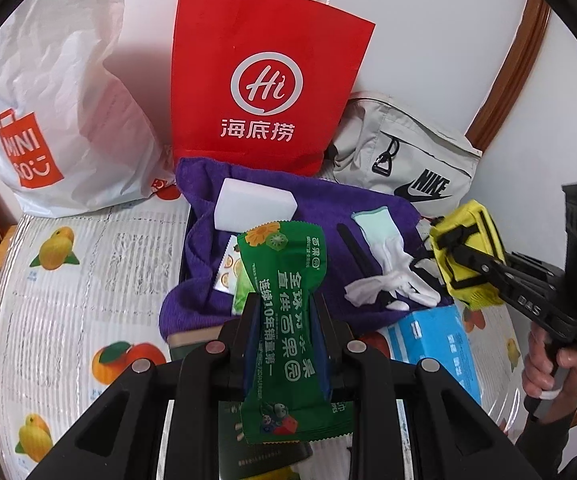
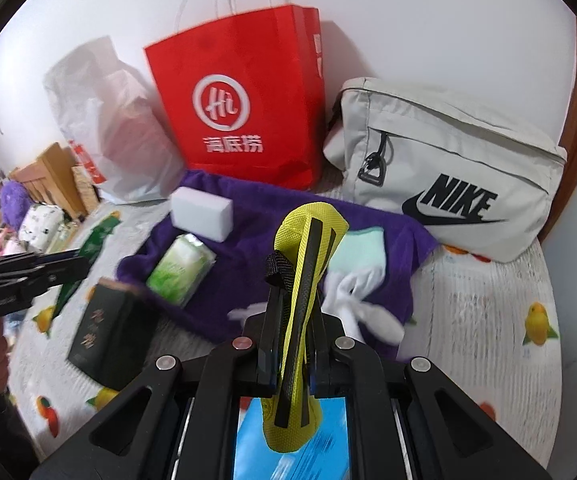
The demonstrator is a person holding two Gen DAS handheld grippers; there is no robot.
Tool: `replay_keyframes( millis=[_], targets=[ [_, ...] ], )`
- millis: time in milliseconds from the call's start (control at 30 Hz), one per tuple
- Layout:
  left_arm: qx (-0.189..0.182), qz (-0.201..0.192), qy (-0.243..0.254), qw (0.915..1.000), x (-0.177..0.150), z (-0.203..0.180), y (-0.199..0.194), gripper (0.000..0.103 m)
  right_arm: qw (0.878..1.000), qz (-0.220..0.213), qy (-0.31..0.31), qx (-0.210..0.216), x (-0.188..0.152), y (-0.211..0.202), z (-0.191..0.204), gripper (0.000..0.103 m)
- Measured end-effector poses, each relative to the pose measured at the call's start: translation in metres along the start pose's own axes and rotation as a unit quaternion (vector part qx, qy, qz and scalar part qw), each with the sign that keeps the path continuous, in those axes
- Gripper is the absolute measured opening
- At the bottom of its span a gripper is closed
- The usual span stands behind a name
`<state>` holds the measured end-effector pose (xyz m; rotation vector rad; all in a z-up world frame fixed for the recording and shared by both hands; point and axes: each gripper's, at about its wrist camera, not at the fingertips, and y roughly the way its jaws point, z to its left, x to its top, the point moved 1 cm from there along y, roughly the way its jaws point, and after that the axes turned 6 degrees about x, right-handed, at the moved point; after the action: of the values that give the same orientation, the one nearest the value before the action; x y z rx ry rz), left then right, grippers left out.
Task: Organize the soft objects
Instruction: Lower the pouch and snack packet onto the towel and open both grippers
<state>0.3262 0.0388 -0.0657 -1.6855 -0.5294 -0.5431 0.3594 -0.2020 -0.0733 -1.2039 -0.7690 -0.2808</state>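
My left gripper (image 1: 286, 302) is shut on a green wipes packet (image 1: 284, 256), which stands up between the fingers. My right gripper (image 2: 296, 300) is shut on a yellow pouch (image 2: 308, 232) with black straps. Both hang above a purple cloth (image 1: 328, 208) spread on the table. On the cloth lie a white sponge block (image 2: 202, 212), a green tissue pack (image 2: 180, 272) and a white glove (image 2: 352, 292). The right gripper with the pouch (image 1: 464, 240) shows at the right of the left wrist view.
A red paper bag (image 2: 240, 112), a grey Nike bag (image 2: 448, 172) and a white plastic bag (image 1: 60, 100) stand along the back wall. A dark box (image 2: 108, 340) and a blue tissue box (image 1: 436, 340) lie near the cloth on the fruit-print cover (image 1: 88, 272).
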Motion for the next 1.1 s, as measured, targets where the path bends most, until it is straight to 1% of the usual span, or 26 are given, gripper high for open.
replay_keyframes(
  millis=[100, 367, 467, 567, 800, 900, 967, 1100],
  targets=[
    [-0.004, 0.006, 0.000, 1.0000, 0.006, -0.001, 0.011, 0.023, 1.000, 0.011, 0.001, 0.001, 0.010, 0.021, -0.005, 0.010],
    [-0.023, 0.027, 0.012, 0.9993, 0.020, -0.014, 0.037, 0.023, 0.999, 0.036, 0.021, 0.035, 0.021, 0.075, -0.017, 0.010],
    [-0.013, 0.030, 0.023, 0.9992, 0.025, -0.018, 0.046, 0.023, 0.998, 0.048, 0.017, 0.031, 0.022, 0.092, -0.019, 0.010],
    [-0.017, 0.035, 0.025, 0.9989, 0.029, -0.021, 0.056, 0.023, 0.997, 0.059, 0.022, 0.047, 0.022, 0.102, -0.024, 0.011],
    [-0.026, 0.050, 0.035, 0.9978, 0.037, -0.039, 0.080, 0.024, 0.997, 0.072, 0.025, 0.035, 0.022, 0.105, -0.040, 0.015],
    [-0.017, 0.057, 0.045, 0.9972, 0.038, -0.048, 0.093, 0.025, 0.997, 0.074, 0.019, 0.031, 0.022, 0.103, -0.045, 0.028],
    [-0.013, 0.066, 0.048, 0.9966, 0.038, -0.052, 0.102, 0.026, 0.997, 0.069, 0.008, 0.023, 0.023, 0.098, -0.045, 0.043],
    [-0.014, 0.083, 0.046, 0.9954, 0.037, -0.056, 0.119, 0.026, 0.998, 0.065, -0.010, 0.008, 0.024, 0.088, -0.045, 0.047]
  ],
)
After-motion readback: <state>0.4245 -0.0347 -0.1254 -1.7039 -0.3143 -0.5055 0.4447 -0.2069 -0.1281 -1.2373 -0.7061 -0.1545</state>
